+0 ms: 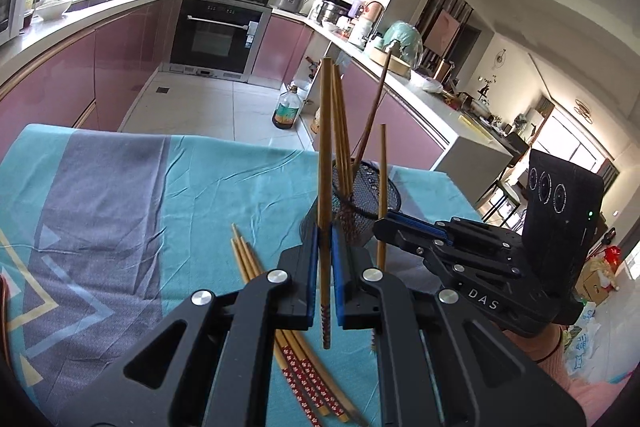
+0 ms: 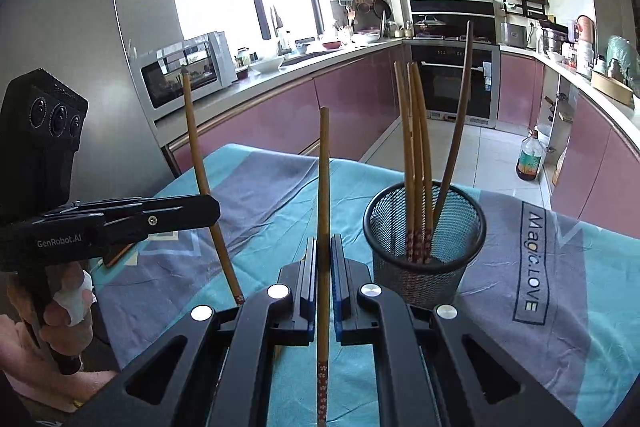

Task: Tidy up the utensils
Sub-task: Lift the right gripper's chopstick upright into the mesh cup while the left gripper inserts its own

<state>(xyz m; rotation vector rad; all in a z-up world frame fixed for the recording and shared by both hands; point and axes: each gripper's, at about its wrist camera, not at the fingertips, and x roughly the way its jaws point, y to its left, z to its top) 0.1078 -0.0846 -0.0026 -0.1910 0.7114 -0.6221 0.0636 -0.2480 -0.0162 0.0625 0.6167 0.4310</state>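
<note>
Both grippers, left gripper [image 1: 324, 247] and right gripper [image 2: 324, 259], are clamping upright chopsticks in closed jaws; mesh holder [image 2: 424, 227] is standing nearer the right

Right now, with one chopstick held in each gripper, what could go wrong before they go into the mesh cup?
1. Each chopstick, in the left gripper and the right gripper, is pinched at a single spot, so it may pivot or slip.
2. The mesh cup already holds several leaning chopsticks; a new one could hit them or tip the cup.
3. The two grippers are close together and may collide over the cup.
</note>
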